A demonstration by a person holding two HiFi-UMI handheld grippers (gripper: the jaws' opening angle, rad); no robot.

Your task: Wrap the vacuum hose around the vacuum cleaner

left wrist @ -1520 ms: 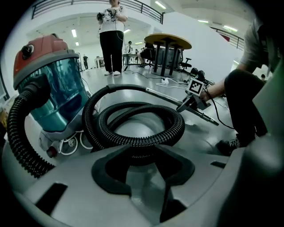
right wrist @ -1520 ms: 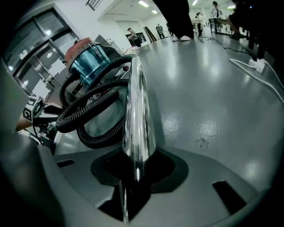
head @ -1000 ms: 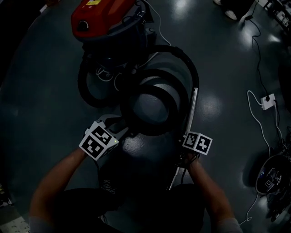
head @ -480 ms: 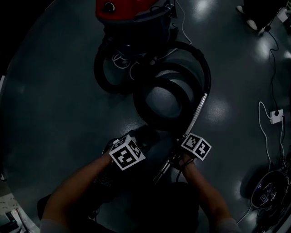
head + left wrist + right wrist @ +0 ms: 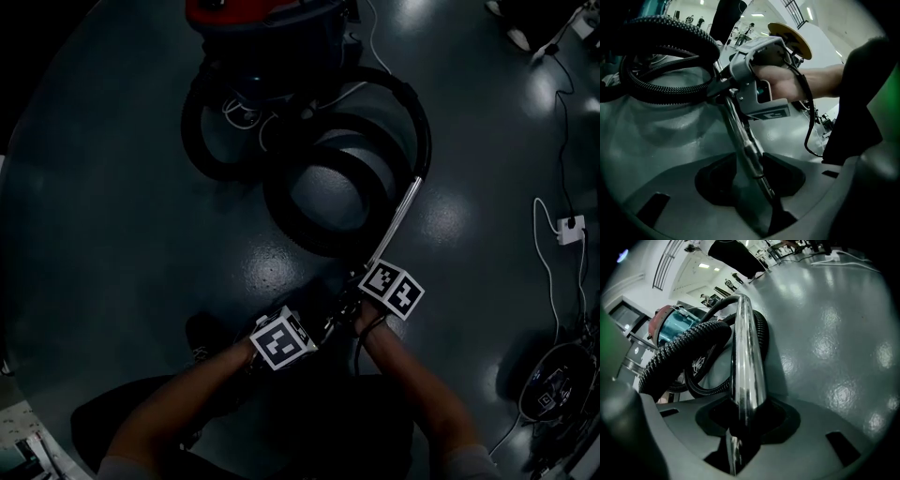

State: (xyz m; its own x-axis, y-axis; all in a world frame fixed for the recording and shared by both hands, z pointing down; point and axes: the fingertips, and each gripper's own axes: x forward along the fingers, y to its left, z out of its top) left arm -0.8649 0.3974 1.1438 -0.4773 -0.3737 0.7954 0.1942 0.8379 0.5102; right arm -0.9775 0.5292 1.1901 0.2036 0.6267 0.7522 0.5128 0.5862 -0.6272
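Note:
The red vacuum cleaner (image 5: 262,14) stands at the top of the head view, with its black ribbed hose (image 5: 323,202) lying in loops on the floor in front of it. From the hose a chrome wand (image 5: 401,208) slants down toward me. My right gripper (image 5: 367,274) is shut on the wand (image 5: 746,366), which fills its jaws. My left gripper (image 5: 323,325) sits lower on the same wand (image 5: 746,147). The thin tube passes between its jaws with room on both sides, so it is open. The left gripper view shows the right gripper (image 5: 757,77) and its hand just ahead.
A white power strip (image 5: 569,227) with its cable lies on the floor at the right. A round device (image 5: 553,389) with cables sits at the lower right. A white cord (image 5: 246,120) is bunched beside the vacuum. A person's feet (image 5: 511,33) show at the top right.
My left gripper left the near-left edge of the hose coil and swung right and down toward me, ending over the wand's lower end. The right gripper kept its hold on the wand.

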